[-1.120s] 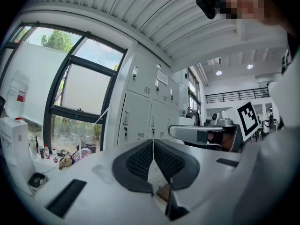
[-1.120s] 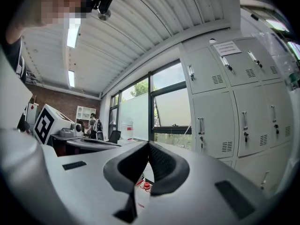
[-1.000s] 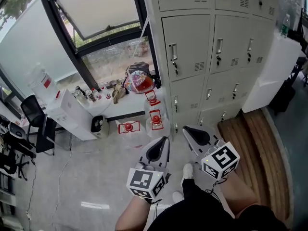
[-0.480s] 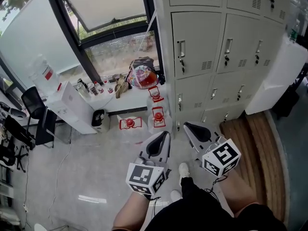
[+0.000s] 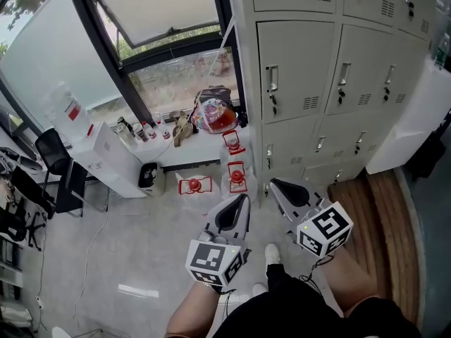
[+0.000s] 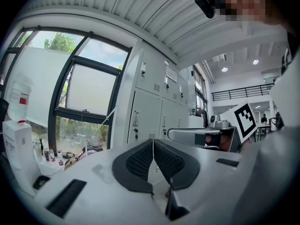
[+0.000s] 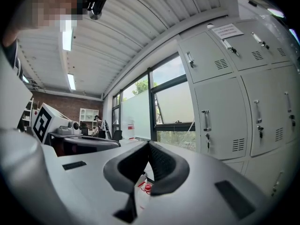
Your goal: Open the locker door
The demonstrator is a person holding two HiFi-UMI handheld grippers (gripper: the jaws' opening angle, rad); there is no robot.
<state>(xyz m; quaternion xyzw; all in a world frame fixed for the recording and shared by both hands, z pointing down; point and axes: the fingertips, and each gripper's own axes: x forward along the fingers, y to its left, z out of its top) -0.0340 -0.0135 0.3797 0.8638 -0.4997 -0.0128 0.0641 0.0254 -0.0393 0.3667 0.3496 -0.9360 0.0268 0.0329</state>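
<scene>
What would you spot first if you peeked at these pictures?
The wall of grey lockers at the upper right grabs the eye first, with every door in sight shut. Low in the middle, the left claw and right claw point toward it, both closed and empty. Below the big window on the left, red things sit on the floor.

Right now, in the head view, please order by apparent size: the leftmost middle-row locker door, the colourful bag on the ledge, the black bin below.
1. locker door, clearly largest.
2. colourful bag.
3. black bin, smallest; it sits lower, perhaps farther from the camera, so true size may differ.
</scene>
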